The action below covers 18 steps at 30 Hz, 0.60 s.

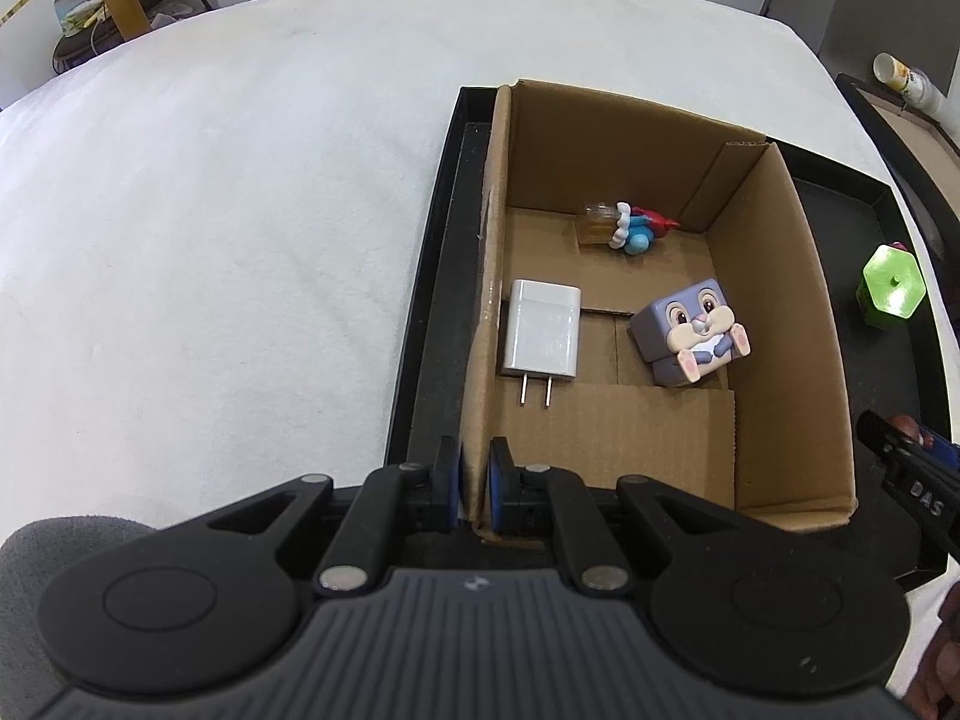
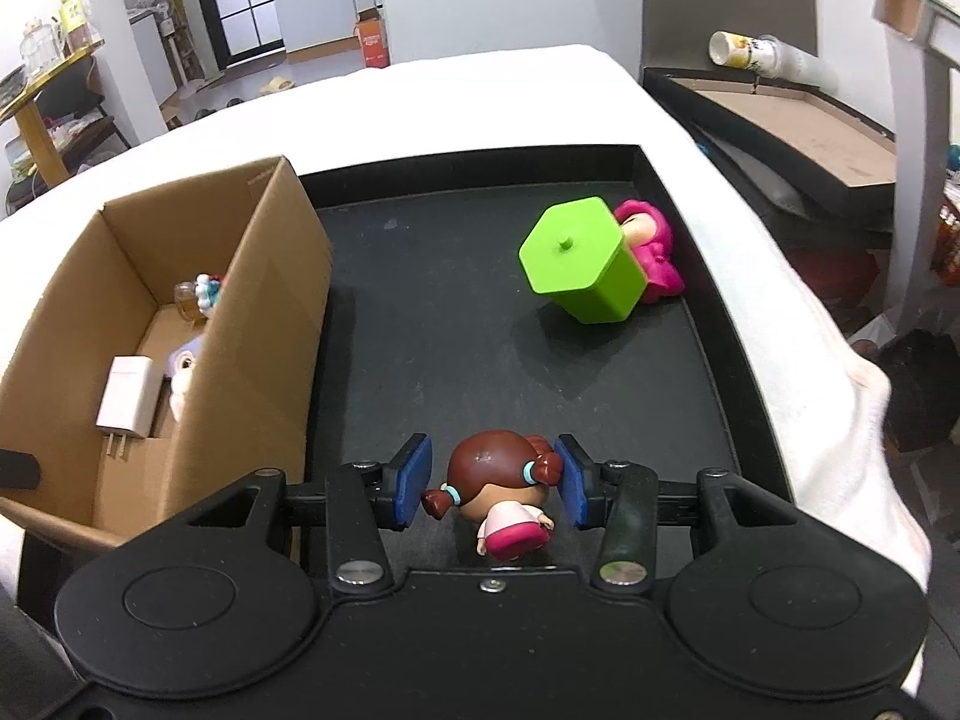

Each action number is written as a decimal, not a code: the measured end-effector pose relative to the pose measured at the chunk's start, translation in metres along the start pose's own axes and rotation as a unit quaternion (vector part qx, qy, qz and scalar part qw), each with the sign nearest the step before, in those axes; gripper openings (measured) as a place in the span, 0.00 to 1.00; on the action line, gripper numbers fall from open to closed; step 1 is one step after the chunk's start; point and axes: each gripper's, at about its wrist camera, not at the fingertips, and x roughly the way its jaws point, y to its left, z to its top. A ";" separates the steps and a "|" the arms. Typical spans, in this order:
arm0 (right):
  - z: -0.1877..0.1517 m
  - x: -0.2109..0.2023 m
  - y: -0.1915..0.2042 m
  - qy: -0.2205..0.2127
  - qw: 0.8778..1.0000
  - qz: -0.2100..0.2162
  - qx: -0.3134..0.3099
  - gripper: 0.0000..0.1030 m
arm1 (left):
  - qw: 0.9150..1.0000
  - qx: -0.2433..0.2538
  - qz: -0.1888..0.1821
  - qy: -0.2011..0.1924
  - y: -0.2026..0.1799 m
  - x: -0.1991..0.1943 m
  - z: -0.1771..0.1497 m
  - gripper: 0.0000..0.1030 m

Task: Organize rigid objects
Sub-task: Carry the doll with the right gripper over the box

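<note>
A cardboard box (image 1: 774, 276) stands in a black tray (image 2: 420, 312). Inside it lie a white charger (image 1: 543, 330), a grey bunny cube (image 1: 690, 333) and a small blue-and-red figure with a clear bottle (image 1: 624, 228). My left gripper (image 1: 475, 474) is shut on the box's near-left wall. My right gripper (image 2: 492, 483) straddles a brown-haired girl figurine (image 2: 501, 495) lying on the tray; the pads touch her pigtails. A green hexagonal container (image 2: 579, 258) leans on a pink figurine (image 2: 654, 252) at the tray's far right.
The tray sits on a white cloth-covered table (image 1: 210, 210). The box (image 2: 180, 300) fills the tray's left part. A second black tray with a cardboard sheet (image 2: 798, 114) and a tipped cup (image 2: 750, 54) lies off to the right.
</note>
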 end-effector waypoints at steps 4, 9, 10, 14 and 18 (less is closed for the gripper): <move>0.004 -0.013 0.000 -0.005 1.000 -0.005 0.010 0.43 | 1.000 -0.005 -0.007 -0.001 0.003 -0.001 0.000 0.09; 0.014 -0.031 0.006 -0.018 1.000 -0.009 0.009 0.43 | 1.000 -0.008 -0.013 -0.003 0.005 -0.001 -0.001 0.09; 0.017 -0.034 0.007 -0.021 1.000 -0.010 0.008 0.43 | 1.000 -0.009 -0.015 -0.004 0.005 -0.002 -0.001 0.09; 0.027 -0.047 0.013 -0.033 0.999 -0.015 0.004 0.43 | 1.000 -0.014 -0.022 -0.005 0.006 -0.003 0.000 0.09; 0.034 -0.056 0.022 -0.041 0.999 -0.019 -0.006 0.43 | 0.999 -0.018 -0.029 -0.005 0.007 -0.003 0.000 0.09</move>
